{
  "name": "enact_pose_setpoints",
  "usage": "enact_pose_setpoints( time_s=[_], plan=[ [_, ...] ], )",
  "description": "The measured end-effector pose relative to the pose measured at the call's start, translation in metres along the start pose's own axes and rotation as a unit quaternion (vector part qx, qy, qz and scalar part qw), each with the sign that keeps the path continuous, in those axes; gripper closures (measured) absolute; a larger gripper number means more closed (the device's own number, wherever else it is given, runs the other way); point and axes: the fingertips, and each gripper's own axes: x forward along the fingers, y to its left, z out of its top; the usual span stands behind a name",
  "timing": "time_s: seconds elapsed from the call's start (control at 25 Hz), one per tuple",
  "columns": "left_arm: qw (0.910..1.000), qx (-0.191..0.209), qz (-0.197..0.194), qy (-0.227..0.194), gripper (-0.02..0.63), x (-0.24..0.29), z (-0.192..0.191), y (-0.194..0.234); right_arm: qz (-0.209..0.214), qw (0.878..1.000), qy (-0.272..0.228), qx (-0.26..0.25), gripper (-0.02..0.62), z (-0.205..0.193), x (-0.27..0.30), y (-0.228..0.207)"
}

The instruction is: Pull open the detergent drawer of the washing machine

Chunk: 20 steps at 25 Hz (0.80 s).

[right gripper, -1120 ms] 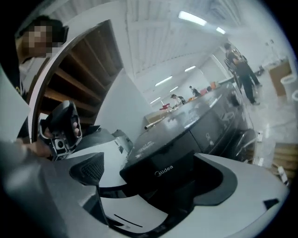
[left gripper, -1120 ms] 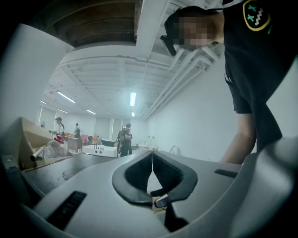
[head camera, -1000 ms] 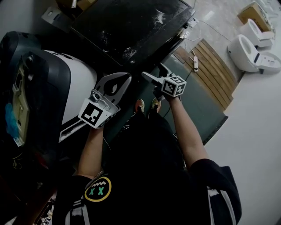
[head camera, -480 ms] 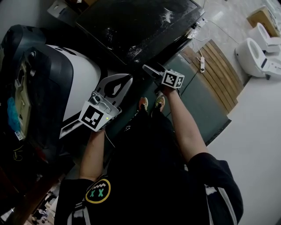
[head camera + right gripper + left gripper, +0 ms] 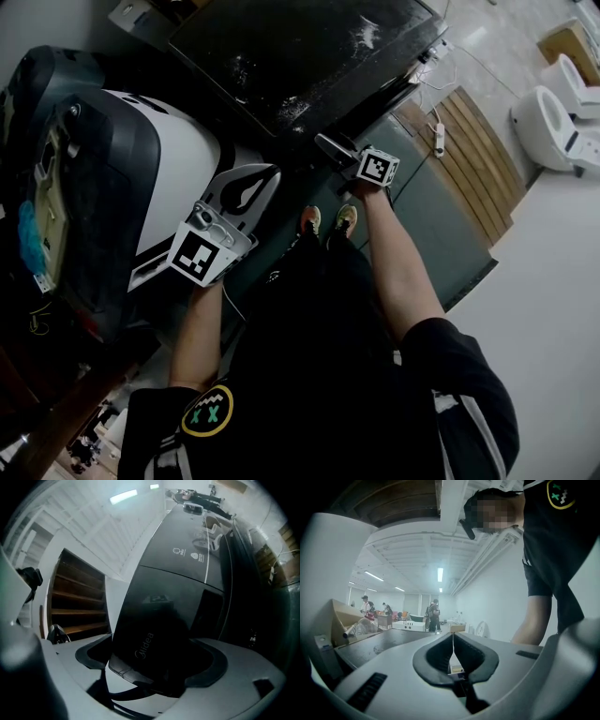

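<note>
Here, the washing machine (image 5: 281,56) stands dark at the far side of the scene, ahead of the person's shoes (image 5: 324,220). The right gripper (image 5: 325,143) reaches level to its near right corner. In the right gripper view the detergent drawer (image 5: 145,641), a dark glossy panel with brand lettering, sits between the spread jaws of the right gripper (image 5: 152,660). The jaws have just been closing, but a sliver of gap shows beside the left pad, so they do not grip the panel yet. The drawer front lies flush with the machine's face.

The left gripper (image 5: 265,175) hangs to the left, beside a white and dark appliance (image 5: 173,155), well apart from the drawer. In the left gripper view its pads (image 5: 466,656) are pressed together with nothing between them, pointing out into the room.
</note>
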Motion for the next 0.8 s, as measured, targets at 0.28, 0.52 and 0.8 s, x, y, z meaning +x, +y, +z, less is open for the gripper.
enact_pose_setpoints(
  time_s=[0.28,0.52,0.8],
  plan=[
    [1.0,-0.005,-0.001,0.005,0.584,0.002,-0.002,-0.004,0.032,0.999,0.016,0.014,0.132,-0.004,-0.007,-0.001],
    [0.9997,-0.015,0.006,0.016,0.583,0.004,-0.001,-0.002,0.061,0.998,0.015,0.027,0.147,-0.004,-0.012,0.0],
    [0.9994,-0.021,0.003,0.027,0.583,0.009,-0.006,-0.003,0.074,0.997,0.0,0.02,0.19,-0.005,-0.016,0.001]
  ],
)
